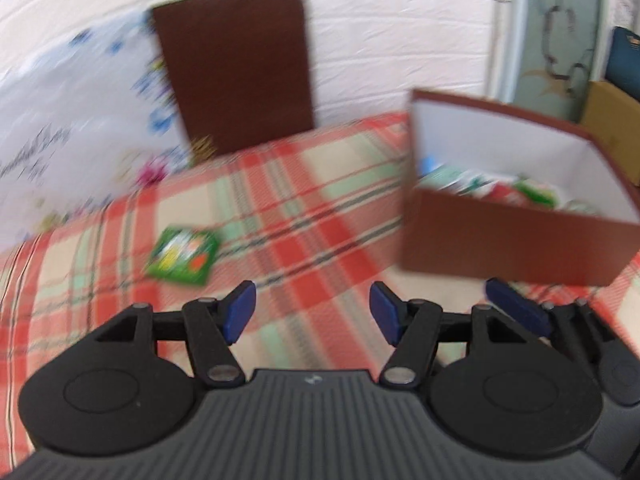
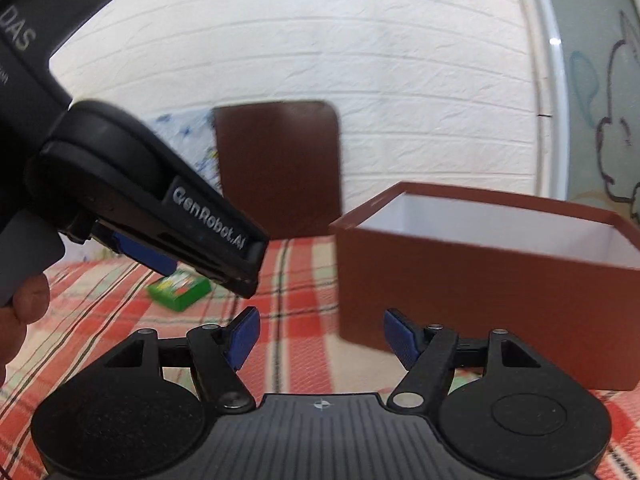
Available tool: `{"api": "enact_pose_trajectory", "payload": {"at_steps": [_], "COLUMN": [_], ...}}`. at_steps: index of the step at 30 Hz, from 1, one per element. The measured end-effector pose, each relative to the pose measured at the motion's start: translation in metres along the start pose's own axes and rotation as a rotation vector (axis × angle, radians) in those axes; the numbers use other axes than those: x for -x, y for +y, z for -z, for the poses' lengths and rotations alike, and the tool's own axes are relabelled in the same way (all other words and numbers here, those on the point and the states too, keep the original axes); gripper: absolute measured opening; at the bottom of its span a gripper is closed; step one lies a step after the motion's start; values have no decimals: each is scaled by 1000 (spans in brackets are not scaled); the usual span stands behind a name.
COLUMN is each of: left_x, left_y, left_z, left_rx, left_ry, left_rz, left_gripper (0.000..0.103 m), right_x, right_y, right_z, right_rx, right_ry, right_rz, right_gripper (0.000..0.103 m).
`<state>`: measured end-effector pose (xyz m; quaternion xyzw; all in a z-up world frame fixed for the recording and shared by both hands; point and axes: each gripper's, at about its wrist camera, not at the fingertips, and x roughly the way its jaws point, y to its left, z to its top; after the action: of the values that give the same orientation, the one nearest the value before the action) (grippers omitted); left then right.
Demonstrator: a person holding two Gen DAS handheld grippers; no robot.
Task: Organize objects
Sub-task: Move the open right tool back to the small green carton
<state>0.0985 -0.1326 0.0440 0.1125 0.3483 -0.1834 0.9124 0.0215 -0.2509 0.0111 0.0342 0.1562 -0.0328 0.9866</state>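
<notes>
A small green packet (image 1: 183, 255) lies on the plaid tablecloth, ahead and left of my left gripper (image 1: 313, 312), which is open and empty above the cloth. The packet also shows in the right wrist view (image 2: 180, 291), partly behind the left gripper's body (image 2: 160, 216). A brown open box (image 1: 516, 216) with white inside walls stands at the right and holds several colourful packets (image 1: 496, 188). My right gripper (image 2: 320, 340) is open and empty, close to the box's (image 2: 480, 280) near left corner. A blue pad of the right gripper (image 1: 516, 304) shows in the left wrist view.
A brown chair back (image 1: 236, 68) stands behind the table's far edge. A white patterned cloth or bag (image 1: 80, 112) lies at the far left. A white brick wall is behind. A cardboard box (image 1: 612, 120) sits at the far right.
</notes>
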Motion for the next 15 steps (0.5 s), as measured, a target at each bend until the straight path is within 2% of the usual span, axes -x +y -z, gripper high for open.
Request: {"api": "enact_pose_trajectory", "payload": {"at_steps": [6,10,15], "left_x": [-15,-28,-46], "left_y": [52,86,126], "left_z": [24,41,56], "left_rx": [98,156,238], "left_ry": [53,83,116], "left_rz": [-82,-141,-200], "left_gripper": [65,65,65], "right_x": [-15,-2,-36], "right_y": [32,69,88], "right_z": [6,23,23], "right_rx": [72,134,180], "right_ry": [74,156,273], "right_rz": [-82,-130,-174], "right_gripper": [68,68,71]}}
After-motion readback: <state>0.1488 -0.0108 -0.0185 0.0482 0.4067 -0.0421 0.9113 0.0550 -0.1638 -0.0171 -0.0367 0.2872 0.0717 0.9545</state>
